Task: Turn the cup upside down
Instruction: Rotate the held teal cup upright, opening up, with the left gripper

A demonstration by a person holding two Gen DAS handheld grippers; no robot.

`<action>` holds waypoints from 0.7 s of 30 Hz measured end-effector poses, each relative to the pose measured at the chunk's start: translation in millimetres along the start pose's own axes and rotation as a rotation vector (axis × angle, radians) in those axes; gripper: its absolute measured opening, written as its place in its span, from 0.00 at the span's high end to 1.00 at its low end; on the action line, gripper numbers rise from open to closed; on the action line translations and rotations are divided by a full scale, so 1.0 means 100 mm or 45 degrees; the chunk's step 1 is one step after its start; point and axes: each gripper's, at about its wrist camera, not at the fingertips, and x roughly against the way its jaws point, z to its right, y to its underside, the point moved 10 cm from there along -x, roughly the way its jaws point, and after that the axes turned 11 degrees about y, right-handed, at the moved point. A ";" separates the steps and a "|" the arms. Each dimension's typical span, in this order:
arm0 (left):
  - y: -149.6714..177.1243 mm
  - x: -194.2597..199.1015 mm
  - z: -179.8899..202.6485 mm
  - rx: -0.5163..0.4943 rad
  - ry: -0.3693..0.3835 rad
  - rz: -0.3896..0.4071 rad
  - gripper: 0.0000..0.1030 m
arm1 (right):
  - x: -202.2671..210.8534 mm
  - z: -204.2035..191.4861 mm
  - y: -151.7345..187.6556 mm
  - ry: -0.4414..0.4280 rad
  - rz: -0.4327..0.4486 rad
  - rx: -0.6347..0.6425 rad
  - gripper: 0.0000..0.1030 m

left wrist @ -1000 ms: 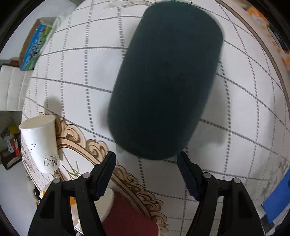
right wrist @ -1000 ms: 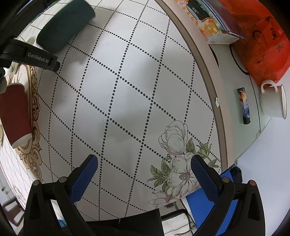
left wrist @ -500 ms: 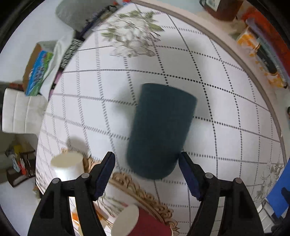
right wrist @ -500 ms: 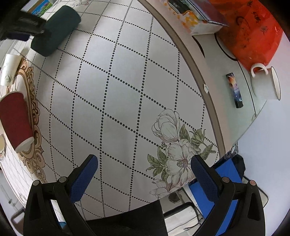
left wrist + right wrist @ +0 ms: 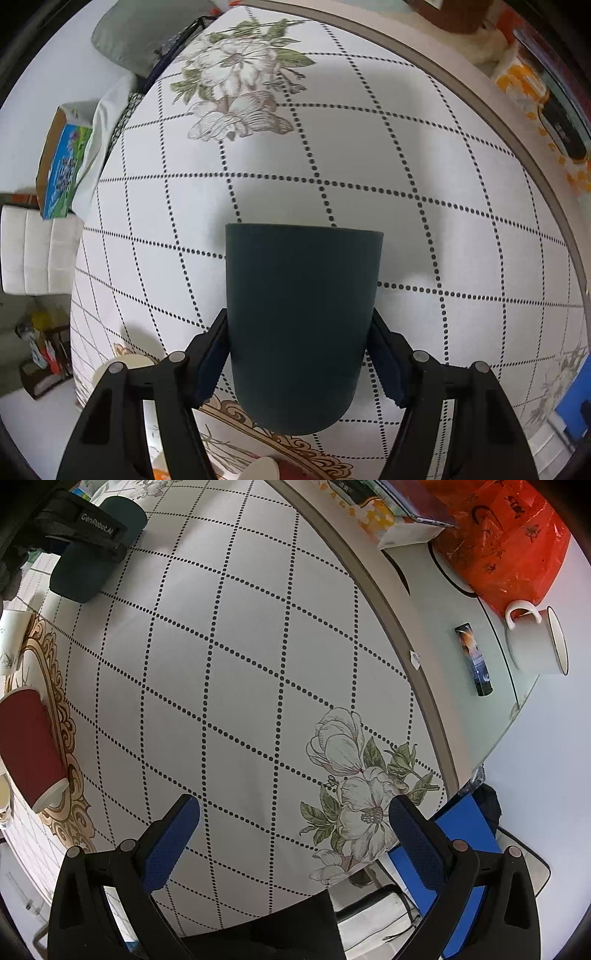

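Observation:
A dark teal cup (image 5: 299, 325) stands upside down on the patterned tablecloth (image 5: 369, 155), its rim on the cloth and its rounded base nearest the camera. My left gripper (image 5: 297, 358) has its two fingers around the cup's sides, the pads touching or nearly touching it; I cannot tell if it grips. The cup also shows in the right wrist view (image 5: 92, 550) at the far left, with the left gripper over it. My right gripper (image 5: 291, 834) is open and empty above the table's near edge.
A red paper cup (image 5: 29, 746) and a white paper cup (image 5: 11, 638) stand upside down on the gold-patterned mat at left. A white mug (image 5: 535, 642), a small dark bottle (image 5: 476, 661) and an orange bag (image 5: 502, 535) sit at the right.
The teal cup has gone from lying tilted and blurred in front of the left gripper to standing rim-down on the cloth. The left gripper's fingers have come in around it. The right gripper barely moved.

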 end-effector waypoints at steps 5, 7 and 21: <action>0.05 0.12 -0.10 0.134 0.070 0.045 0.35 | -0.03 -0.02 -0.05 -0.008 0.006 0.003 0.00; 0.12 0.24 -0.10 0.183 0.110 0.065 0.35 | -0.05 -0.03 -0.09 -0.010 0.012 0.012 0.00; 0.91 0.98 0.35 0.497 0.354 0.108 0.35 | 0.01 -0.15 -0.17 -0.108 0.068 0.211 0.00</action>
